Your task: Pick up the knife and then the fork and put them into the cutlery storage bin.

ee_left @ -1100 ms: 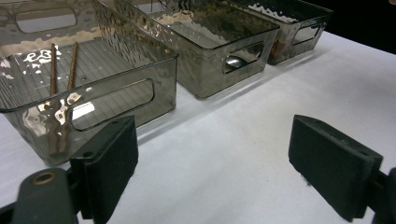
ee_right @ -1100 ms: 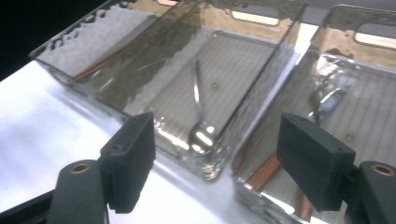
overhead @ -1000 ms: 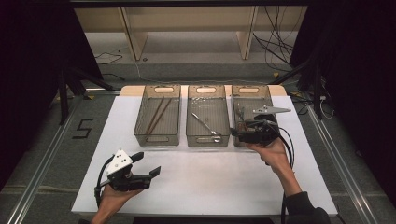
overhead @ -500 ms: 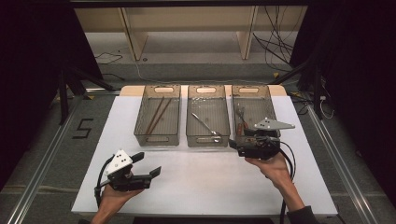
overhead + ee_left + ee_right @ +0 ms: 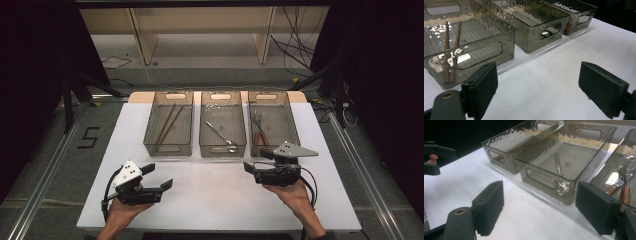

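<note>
- Right hand-held gripper [image 5: 257, 162]: jaws spread, just been opening, nothing between them (over the white surface [image 5: 220, 192]).
- Right bin [image 5: 292, 127], holding wooden-handled cutlery [image 5: 621, 188]: just ahead of it.
- Left hand-held gripper [image 5: 157, 177]: jaws spread, empty.

A white rectangular tabletop [image 5: 220, 195] fills the centre, its pale wooden edge showing at twelve o'clock. Beyond it, a light wooden shelf unit [image 5: 200, 30] stands on grey floor [image 5: 120, 75] strewn with black cables [image 5: 295, 50]. At nine o'clock, a black taped numeral five [image 5: 89, 137] marks the floor. Darkness closes both sides.
</note>
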`<state>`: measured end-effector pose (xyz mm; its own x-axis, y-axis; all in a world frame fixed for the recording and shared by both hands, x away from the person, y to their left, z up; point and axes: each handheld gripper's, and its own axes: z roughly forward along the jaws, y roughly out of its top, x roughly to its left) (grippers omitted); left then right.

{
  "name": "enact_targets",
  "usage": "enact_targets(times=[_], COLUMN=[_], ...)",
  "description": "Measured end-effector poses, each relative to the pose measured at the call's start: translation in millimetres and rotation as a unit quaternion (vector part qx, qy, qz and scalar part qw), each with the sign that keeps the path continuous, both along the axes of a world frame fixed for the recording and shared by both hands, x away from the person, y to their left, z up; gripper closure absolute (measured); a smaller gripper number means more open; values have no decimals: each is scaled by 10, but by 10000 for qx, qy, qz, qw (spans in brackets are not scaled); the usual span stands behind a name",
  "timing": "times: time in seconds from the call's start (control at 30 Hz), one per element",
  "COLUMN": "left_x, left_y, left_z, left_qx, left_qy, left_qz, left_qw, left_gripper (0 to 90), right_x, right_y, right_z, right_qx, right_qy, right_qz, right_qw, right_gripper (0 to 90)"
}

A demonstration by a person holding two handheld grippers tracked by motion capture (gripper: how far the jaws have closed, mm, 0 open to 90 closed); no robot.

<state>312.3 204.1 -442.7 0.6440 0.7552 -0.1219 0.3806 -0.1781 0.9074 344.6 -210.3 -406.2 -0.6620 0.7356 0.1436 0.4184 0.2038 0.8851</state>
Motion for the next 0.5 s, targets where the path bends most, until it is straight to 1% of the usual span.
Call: enact_targets(times=[0.07,0.13,0.2,0.47,0.5], left_x=[0,-3,-3,-10,-12], left_y=[0,-1,-1,0,-2], left_z=[0,2,3,5,5], left_qx=[-7,-10,-37,-72,-82], left_qy=[7,7,14,19,18], left_qz=[-10,-22,-31,-54,-54], left_qw=[10000,10000,10000,10000,10000], left_gripper=[153,153,153,153,153], right_x=[-36,-81,-109,-250,-266], right_y=[5,5,0,-64,-74], right_z=[-18,-43,-77,-182,-195], right_qx=[9,-43,-54,104,93], right_qy=[12,-88,-84,-179,-178], right_qz=[49,51,108,89,96], right_qw=[10000,9999,9999,9997,9998], right_gripper=[230,230,226,225,221])
